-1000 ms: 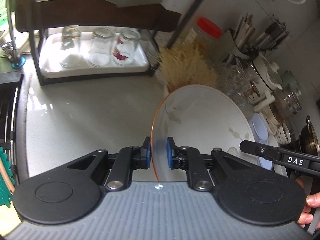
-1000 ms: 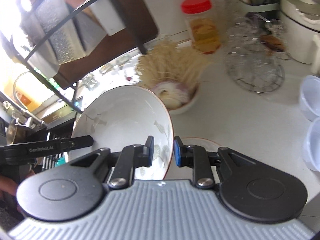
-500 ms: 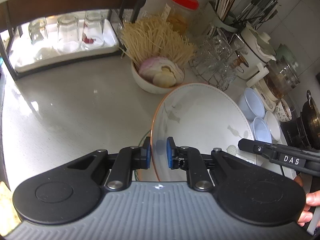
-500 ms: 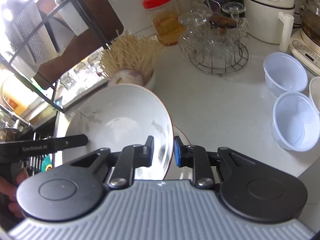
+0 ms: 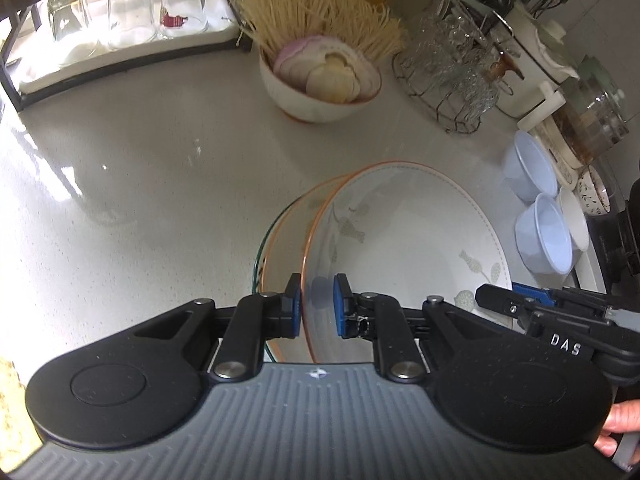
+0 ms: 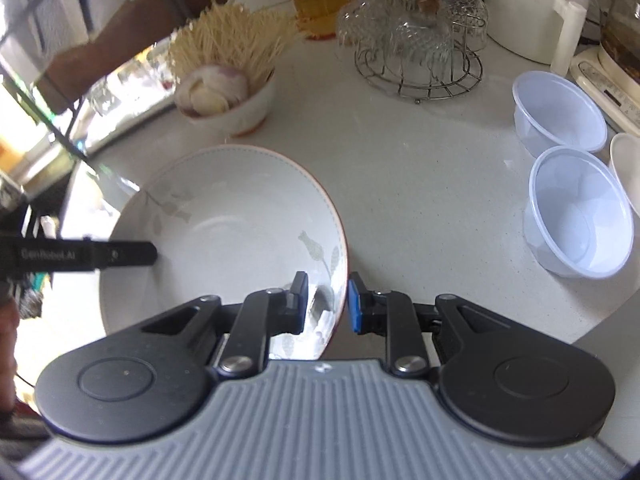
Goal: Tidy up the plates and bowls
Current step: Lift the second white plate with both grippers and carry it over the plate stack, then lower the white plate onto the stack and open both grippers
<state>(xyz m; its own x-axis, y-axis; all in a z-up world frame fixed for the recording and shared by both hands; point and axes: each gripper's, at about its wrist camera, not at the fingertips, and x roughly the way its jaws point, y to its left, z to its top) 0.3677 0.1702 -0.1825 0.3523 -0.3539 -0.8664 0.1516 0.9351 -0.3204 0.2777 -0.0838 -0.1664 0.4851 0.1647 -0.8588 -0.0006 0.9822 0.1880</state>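
Observation:
A white bowl (image 5: 408,240) with an orange rim and grey leaf print hangs tilted just above the counter, held from both sides. My left gripper (image 5: 316,300) is shut on its left rim. My right gripper (image 6: 326,300) is shut on the opposite rim, and its black finger (image 5: 496,300) shows at the right of the left wrist view. Under the bowl's left edge lie another orange-rimmed dish (image 5: 280,248) and a clear glass plate (image 5: 256,264) with a green edge. In the right wrist view the bowl (image 6: 224,232) hides both of them.
Behind stand a bowl of onion and garlic (image 5: 320,80) with dry noodles (image 5: 316,8), a wire rack of glass cups (image 5: 448,64) and upturned glasses on a tray (image 5: 120,8). Plastic bowls (image 6: 580,216) sit to the right, near the counter's front edge (image 6: 600,328).
Both grippers have carried the bowl down and toward the right along the counter. It now hangs right over the stacked dish and glass plate, which have come into view.

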